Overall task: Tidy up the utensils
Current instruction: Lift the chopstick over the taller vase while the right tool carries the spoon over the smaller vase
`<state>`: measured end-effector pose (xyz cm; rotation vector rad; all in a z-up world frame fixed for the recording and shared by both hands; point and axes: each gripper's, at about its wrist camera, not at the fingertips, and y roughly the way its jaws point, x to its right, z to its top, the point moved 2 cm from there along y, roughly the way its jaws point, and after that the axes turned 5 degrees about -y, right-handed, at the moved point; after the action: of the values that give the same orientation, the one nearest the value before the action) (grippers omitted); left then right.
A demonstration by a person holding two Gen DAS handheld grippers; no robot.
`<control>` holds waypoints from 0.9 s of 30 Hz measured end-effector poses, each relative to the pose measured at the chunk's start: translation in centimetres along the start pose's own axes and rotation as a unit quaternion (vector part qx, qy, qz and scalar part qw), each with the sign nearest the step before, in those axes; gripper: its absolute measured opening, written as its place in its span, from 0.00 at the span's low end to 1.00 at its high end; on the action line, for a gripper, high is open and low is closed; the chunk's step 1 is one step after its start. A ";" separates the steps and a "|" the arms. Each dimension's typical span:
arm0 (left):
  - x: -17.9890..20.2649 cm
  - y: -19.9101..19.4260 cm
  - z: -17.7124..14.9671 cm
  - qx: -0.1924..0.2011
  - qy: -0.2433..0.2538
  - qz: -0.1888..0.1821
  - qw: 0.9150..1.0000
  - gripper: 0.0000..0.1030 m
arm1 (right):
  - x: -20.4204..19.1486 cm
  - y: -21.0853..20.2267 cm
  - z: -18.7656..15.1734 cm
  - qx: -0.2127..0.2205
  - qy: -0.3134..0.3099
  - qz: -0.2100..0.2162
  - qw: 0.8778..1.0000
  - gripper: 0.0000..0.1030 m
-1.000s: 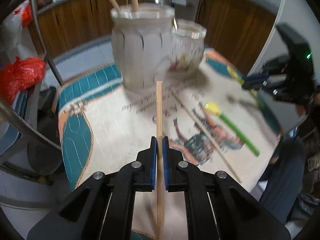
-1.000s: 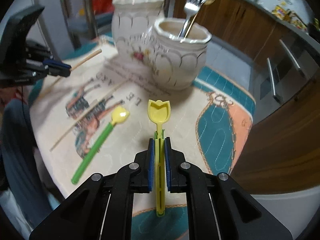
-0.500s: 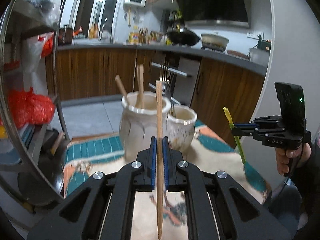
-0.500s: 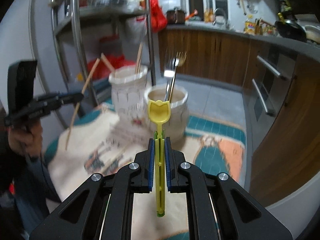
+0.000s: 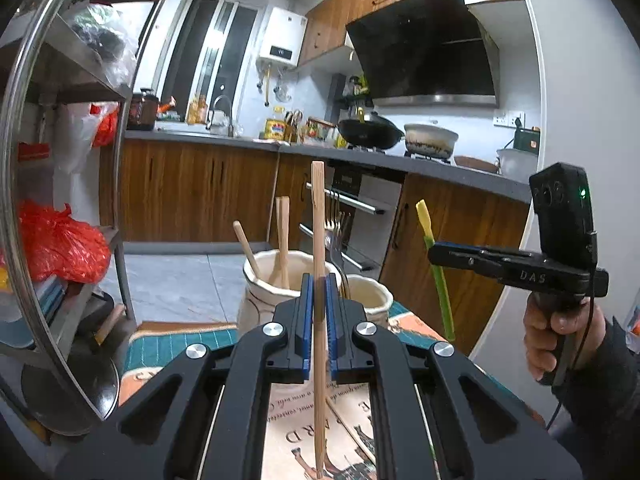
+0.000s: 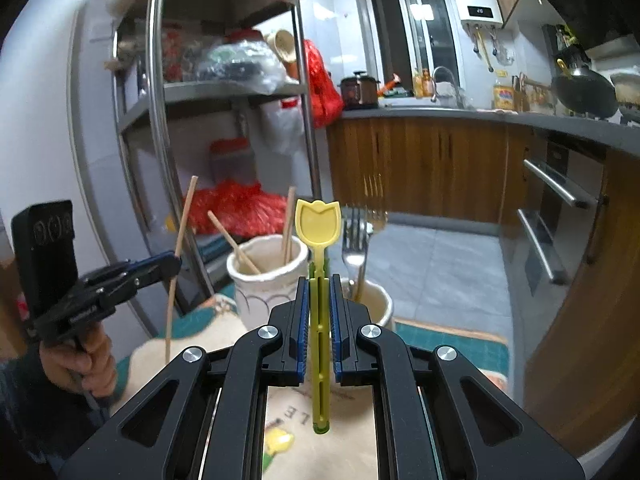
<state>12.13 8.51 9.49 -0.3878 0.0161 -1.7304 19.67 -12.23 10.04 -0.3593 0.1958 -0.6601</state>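
Kitchen: wooden cabinets, a stove with a wok and a metal rack stand behind a bench (image 5: 168, 350) covered by a printed cloth.
Left gripper (image 5: 319, 332): pressed onto a wooden chopstick (image 5: 318, 216), held upright above the bench.
Right gripper (image 6: 319, 336): pinching a yellow plastic spoon (image 6: 318, 224) by its handle, bowl end up.
Tall jar (image 5: 260, 280): at the far edge of the bench, already holding chopsticks.
Short jar (image 6: 370, 300): just beside the tall one, on its right in both views, with metal forks (image 6: 354, 240) standing in it.
Left on the cloth: a second yellow-headed spoon (image 6: 276, 442) and what looks like another chopstick (image 5: 352, 432), both partly hidden under the grippers.
Step in hand: probably carrying each piece over its jar, chopstick to the tall one, spoon most likely to the short one.
Doing it well: get the lower tip above the rim before moving across, then lower it inside before letting go.
Watch: the forks and standing chopsticks crowd the openings, so aim for a free gap.
Spacing: the jars touch or nearly so; taking turns would keep the two grippers from bumping.
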 end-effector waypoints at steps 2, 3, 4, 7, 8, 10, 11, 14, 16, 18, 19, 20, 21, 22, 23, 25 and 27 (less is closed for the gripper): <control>0.0 -0.1 0.3 0.008 -0.006 -0.003 1.000 0.05 | 0.1 0.6 -0.1 -0.004 -0.002 0.005 1.000 0.10; 0.0 -0.1 0.4 0.012 -0.008 -0.005 1.000 0.06 | 0.1 0.8 -0.2 -0.005 -0.005 0.004 1.000 0.10; 0.1 0.0 0.6 0.015 -0.009 -0.006 1.000 0.05 | 0.2 1.0 -0.2 -0.004 -0.003 0.006 1.000 0.10; 0.5 0.5 1.5 0.029 -0.004 -0.002 1.000 0.06 | 0.5 1.9 -0.3 -0.005 0.007 0.013 1.000 0.10; 0.6 0.7 1.7 0.032 -0.003 -0.002 0.999 0.06 | 0.4 2.0 -0.3 -0.003 0.008 0.014 1.000 0.10; 1.0 1.3 2.4 0.039 -0.001 -0.001 0.999 0.06 | 0.5 2.3 -0.2 0.003 0.013 0.017 1.000 0.10; 1.1 1.6 2.7 0.042 -0.002 -0.001 0.999 0.06 | 0.7 2.3 -0.1 0.010 0.015 0.017 1.000 0.10; 1.3 2.2 3.7 0.052 -0.007 -0.002 0.999 0.06 | 1.2 2.4 0.0 0.025 0.032 0.023 0.999 0.10; 1.5 2.6 4.5 0.062 -0.006 -0.001 0.998 0.06 | 1.4 2.5 0.2 0.032 0.040 0.026 0.998 0.10; 1.7 2.8 5.2 0.070 -0.001 0.001 0.998 0.05 | 1.6 2.7 0.5 0.036 0.045 0.025 0.998 0.10; 1.9 3.0 5.8 0.079 0.005 0.003 0.997 0.06 | 1.7 2.8 0.6 0.039 0.049 0.024 0.998 0.10; 2.0 3.1 6.0 0.083 0.006 0.003 0.997 0.06 | 1.8 2.9 0.7 0.043 0.055 0.025 0.997 0.10; 2.0 3.2 6.3 0.086 0.006 0.003 0.996 0.06 | 1.9 2.9 0.8 0.046 0.057 0.025 0.997 0.10; 2.0 3.3 6.7 0.094 0.005 0.005 0.996 0.06 | 2.0 2.9 0.9 0.050 0.060 0.025 0.997 0.10; 2.0 3.4 6.9 0.099 0.004 0.005 0.995 0.06 | 2.0 3.0 1.1 0.053 0.062 0.026 0.996 0.10; 1.9 3.5 7.4 0.110 0.000 0.008 0.994 0.06 | 2.1 3.2 1.5 0.060 0.065 0.028 0.996 0.10; 1.8 3.5 7.7 0.122 0.002 0.016 0.992 0.06 | 2.1 3.2 1.7 0.067 0.067 0.027 0.995 0.10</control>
<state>17.28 7.68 16.44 -0.2033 -0.1848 -1.6784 23.56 -10.72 10.22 -0.1792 0.2870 -0.6414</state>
